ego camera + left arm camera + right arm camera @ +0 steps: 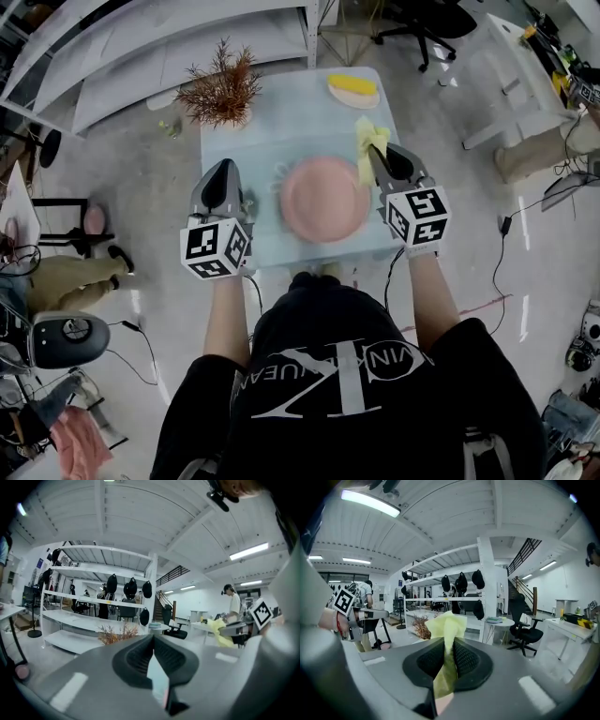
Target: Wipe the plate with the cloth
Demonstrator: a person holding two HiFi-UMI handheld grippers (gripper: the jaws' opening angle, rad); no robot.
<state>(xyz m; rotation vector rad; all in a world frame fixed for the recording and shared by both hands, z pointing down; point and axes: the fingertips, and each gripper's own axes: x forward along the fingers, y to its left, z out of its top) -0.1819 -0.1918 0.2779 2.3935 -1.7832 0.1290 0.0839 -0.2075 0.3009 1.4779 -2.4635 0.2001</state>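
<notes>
A round pink plate (323,199) lies on the pale blue table (272,141), between my two grippers. My right gripper (375,152) hovers at the plate's right rim, shut on a yellow cloth (367,142) that sticks up and hangs from its jaws. In the right gripper view the cloth (447,625) is pinched between the ribbed pads (469,660) of the right gripper (450,641). My left gripper (228,167) hovers left of the plate. In the left gripper view the left gripper (153,637) has its jaws together with nothing in them.
A dried reddish plant (220,89) stands at the table's far left corner. A small dish with something yellow (353,87) sits at the far right. White shelving (141,47) stands beyond the table. A person (232,606) stands in the background.
</notes>
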